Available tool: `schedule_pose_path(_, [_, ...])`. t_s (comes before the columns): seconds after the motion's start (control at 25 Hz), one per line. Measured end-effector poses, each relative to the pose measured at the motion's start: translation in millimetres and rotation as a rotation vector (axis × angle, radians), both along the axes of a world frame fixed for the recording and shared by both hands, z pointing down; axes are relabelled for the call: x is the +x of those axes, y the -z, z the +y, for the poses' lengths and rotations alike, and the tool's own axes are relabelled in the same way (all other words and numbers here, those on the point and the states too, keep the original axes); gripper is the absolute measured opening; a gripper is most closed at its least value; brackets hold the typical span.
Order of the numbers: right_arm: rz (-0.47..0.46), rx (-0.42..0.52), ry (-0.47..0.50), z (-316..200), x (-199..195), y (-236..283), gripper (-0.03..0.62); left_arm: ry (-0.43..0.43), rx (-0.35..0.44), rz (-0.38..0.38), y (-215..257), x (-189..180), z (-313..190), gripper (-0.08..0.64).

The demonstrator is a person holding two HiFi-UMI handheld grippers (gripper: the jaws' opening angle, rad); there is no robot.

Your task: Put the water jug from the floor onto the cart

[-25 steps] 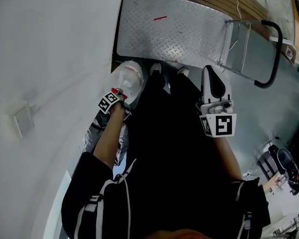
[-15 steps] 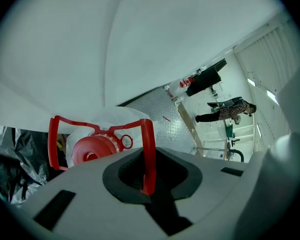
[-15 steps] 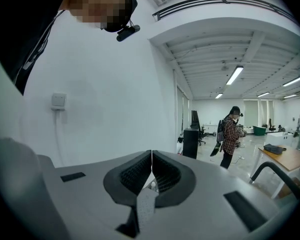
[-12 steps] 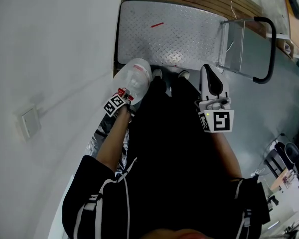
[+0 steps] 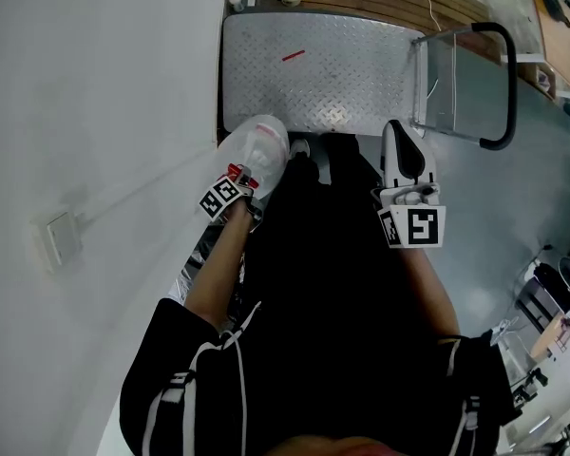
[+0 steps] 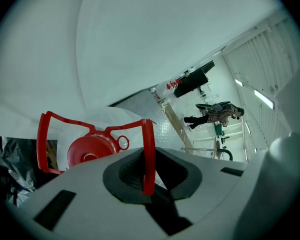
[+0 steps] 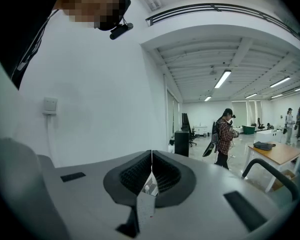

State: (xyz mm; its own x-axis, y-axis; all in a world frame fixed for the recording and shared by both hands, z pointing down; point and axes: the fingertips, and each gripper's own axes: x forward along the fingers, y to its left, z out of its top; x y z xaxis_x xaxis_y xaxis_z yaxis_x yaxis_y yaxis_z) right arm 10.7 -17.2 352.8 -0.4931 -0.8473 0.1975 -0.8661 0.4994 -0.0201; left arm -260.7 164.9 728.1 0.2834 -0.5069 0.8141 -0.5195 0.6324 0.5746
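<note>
Beneath left hand-held gripper [image 5: 241,175], half-hidden jug [image 5: 259,143].

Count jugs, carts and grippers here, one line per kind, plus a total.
jug: 1
cart: 1
grippers: 2 (left gripper, right gripper)
Total: 4

A plain white wall [image 5: 95,84] runs along the left, bearing a socket [image 5: 61,239] (a cable runs from it). The floor [image 5: 522,207] is glossy grey. Strip lights [image 7: 223,78] line the ceiling, and a desk [image 7: 272,153] stands far off near a person [image 7: 224,136].
</note>
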Motion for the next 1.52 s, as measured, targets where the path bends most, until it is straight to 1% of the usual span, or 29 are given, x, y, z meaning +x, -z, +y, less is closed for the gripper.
schedule_pose_path(0.16, [-0.019, 0.016, -0.003, -3.0, -0.9, 4.6, 0.018, -0.011, 0.018, 0.002, 9.3, 1.4, -9.1, 0.066])
schedule_pose_path(0.36, [-0.028, 0.014, 0.01, -2.6, -4.2, 1.6, 0.018, -0.031, 0.027, -0.006, 11.6, -1.9, -18.9, 0.066])
schedule_pose_path(0.48, [-0.036, 0.012, 0.003, -5.0, 2.4, -0.1, 0.018, -0.048, 0.027, -0.018, 13.0, -1.3, -26.6, 0.066])
schedule_pose_path(0.64, [-0.047, 0.005, -0.004, -7.8, 11.4, -2.7, 0.018, -0.075, 0.028, -0.023, 18.4, 8.3, -38.9, 0.066])
schedule_pose_path(0.76, [-0.057, 0.004, -0.004, -11.9, 17.8, -3.5, 0.018, -0.08, 0.027, -0.031, 23.0, 15.3, -50.7, 0.067])
schedule_pose_path(1.04, [-0.078, 0.007, -0.038, -29.2, 49.4, 0.1, 0.018, -0.096, 0.012, -0.049, 31.4, 39.7, -81.0, 0.067])
schedule_pose_path(1.24, [-0.088, -0.008, -0.081, -46.3, 77.6, -3.6, 0.018, -0.111, 0.03, -0.049, 37.6, 62.3, -114.2, 0.067])
schedule_pose_path(1.36, [-0.087, -0.018, -0.112, -58.1, 94.4, -7.7, 0.018, -0.137, 0.031, -0.045, 39.6, 79.5, -134.7, 0.066])
schedule_pose_path(1.52, [-0.098, -0.014, -0.149, -76.7, 121.1, -8.5, 0.018, -0.197, 0.03, -0.049, 41.4, 107.8, -165.2, 0.066])
